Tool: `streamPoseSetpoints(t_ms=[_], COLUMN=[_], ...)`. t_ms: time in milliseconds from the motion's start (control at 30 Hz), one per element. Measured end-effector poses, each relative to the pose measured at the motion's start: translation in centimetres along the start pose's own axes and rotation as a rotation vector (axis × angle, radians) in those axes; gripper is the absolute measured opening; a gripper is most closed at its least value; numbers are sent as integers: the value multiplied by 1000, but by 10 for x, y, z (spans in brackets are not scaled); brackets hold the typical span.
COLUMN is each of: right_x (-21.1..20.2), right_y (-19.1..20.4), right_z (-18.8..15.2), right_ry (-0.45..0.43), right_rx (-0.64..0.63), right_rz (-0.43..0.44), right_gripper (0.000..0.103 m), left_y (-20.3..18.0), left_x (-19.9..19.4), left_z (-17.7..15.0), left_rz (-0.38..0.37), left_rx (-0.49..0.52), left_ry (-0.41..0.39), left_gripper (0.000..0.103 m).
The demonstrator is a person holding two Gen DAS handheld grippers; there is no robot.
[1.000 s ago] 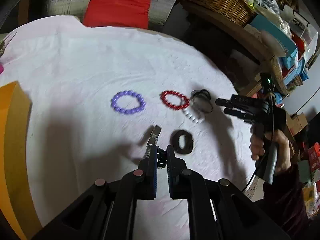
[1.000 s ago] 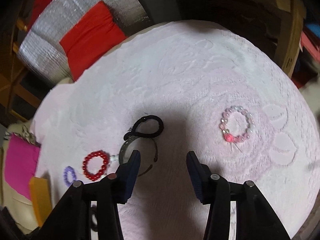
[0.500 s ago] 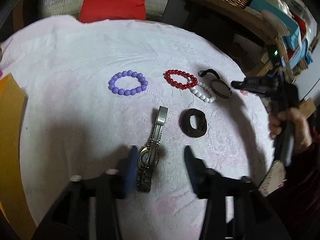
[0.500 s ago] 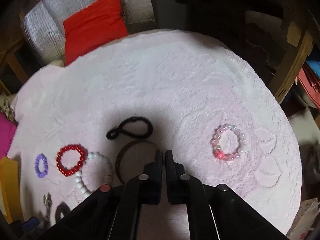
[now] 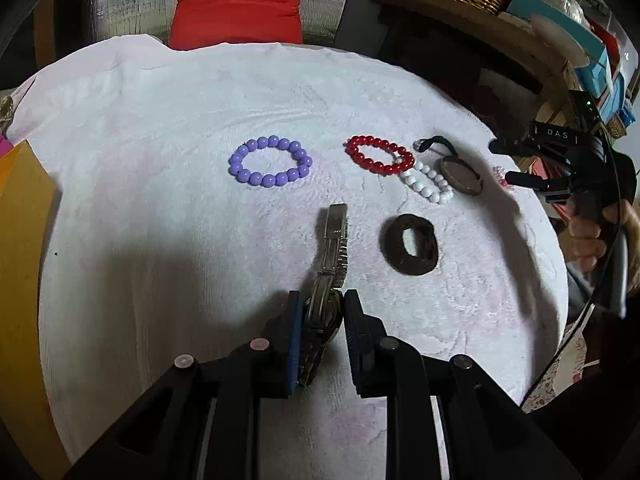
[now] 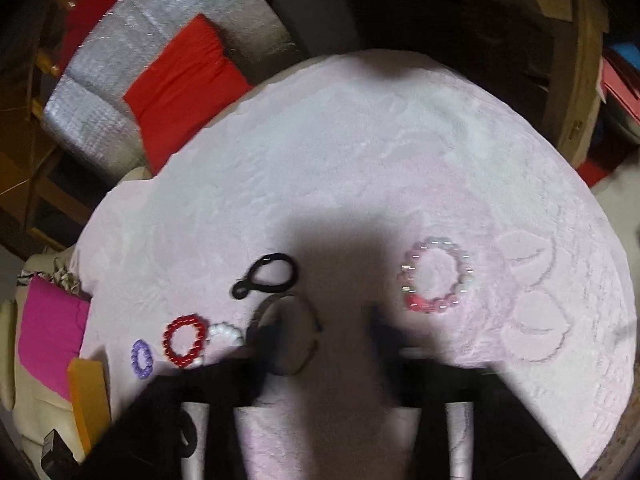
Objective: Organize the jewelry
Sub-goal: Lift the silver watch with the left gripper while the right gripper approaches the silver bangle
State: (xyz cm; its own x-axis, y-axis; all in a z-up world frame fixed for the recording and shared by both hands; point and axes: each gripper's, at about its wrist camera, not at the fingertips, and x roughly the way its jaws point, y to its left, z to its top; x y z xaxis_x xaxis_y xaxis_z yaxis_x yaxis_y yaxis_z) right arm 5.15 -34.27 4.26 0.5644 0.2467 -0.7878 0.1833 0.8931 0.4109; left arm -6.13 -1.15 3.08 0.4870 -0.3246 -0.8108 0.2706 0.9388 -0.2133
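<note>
My left gripper (image 5: 322, 312) is closing on the metal watch (image 5: 329, 276), just beside the brown scrunchie (image 5: 413, 243); my right gripper (image 6: 320, 336), blurred, seems to be opening with nothing between.

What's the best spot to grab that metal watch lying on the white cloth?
Grip the watch at its case, from above, with one of the jaws on each side. It lies on edge, its band running away in a straight line, so the case sides are exposed. The left gripper is closing there now.

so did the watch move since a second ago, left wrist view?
Yes. The watch was lifted in the left gripper; it now lies on the cloth, below the purple bracelet, jaws closing around it.
</note>
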Motion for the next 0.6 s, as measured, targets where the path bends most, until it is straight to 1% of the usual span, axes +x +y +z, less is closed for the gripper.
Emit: streamPoseSetpoints(t_ms=[33,100,167,233,300,333,400,433,533,600], right_x=[1,8,21,35,38,41,47,50,61,62], right_y=[6,16,20,27,37,42,52,56,67,73], right_z=[-2,-6,-10,-12,-13,-13,-14,-15,-20,-22], right_ry=[-10,-6,23,47,23,24,38,31,6,-12], right_rx=[-32,-89,-104,-109,-139,-149,-161,-173,-233,-281], right_rz=[-11,-68,-107,-159,-202,-209,-234,-255,-357,-405], right_gripper=[69,65,53,53,53,53,61,64,64,62], left_y=[1,1,2,3,4,3,4,4,6,6], left_x=[-2,-6,-13,-20,-26,-27,-30,-31,-34,-32], left_z=[0,1,1,2,3,4,5,6,7,10], left_rz=[-7,-14,-22,-29,-34,-37,-42,-43,-52,-56], left_rx=[-5,-10,-15,-18,-19,-19,-22,-23,-32,-37], left_ry=[-5,-14,-25,-33,-43,-45,-48,-49,-57,-62], left_gripper=[21,21,21,21,21,21,21,21,21,21])
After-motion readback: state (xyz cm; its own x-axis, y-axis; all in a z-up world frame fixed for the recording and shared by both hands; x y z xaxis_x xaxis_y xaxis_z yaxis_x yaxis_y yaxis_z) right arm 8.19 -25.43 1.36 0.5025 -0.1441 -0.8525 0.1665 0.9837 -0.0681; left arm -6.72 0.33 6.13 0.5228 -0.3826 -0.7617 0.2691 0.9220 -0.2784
